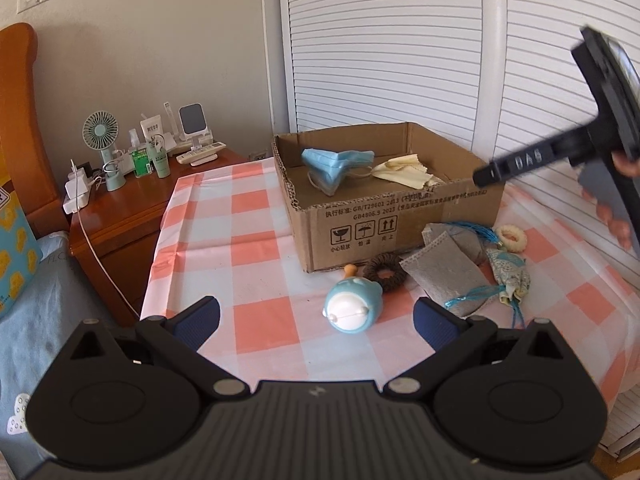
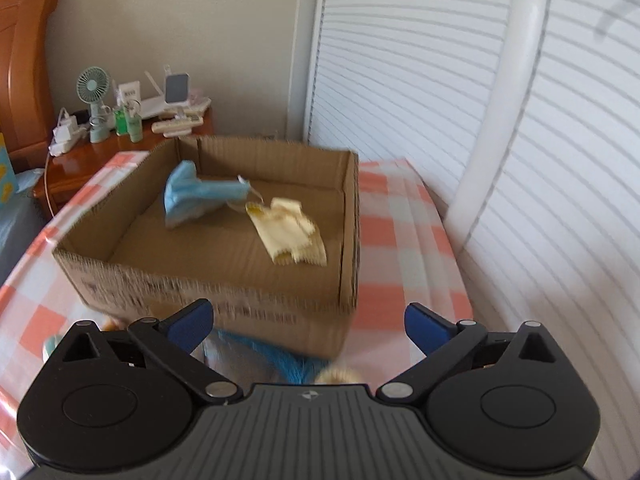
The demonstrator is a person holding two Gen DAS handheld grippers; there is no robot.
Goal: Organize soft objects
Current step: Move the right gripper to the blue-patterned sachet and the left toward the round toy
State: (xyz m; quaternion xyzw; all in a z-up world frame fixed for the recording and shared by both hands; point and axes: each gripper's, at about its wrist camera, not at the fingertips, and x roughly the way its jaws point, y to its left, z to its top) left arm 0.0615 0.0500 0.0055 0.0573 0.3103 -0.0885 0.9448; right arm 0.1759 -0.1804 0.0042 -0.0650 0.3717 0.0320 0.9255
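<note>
Both grippers' fingers wide open, empty: right gripper (image 2: 306,322) above box (image 2: 224,292), yellow cloth (image 2: 290,236) inside; left gripper (image 1: 318,320) lined up on blue toy (image 1: 352,306), lower centre.

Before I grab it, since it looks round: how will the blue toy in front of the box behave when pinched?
The blue toy lies on its side with a rounded body, so it may roll away on the checked cloth if nudged. Its smooth surface could slip between pads. It looks small, probably light.
</note>
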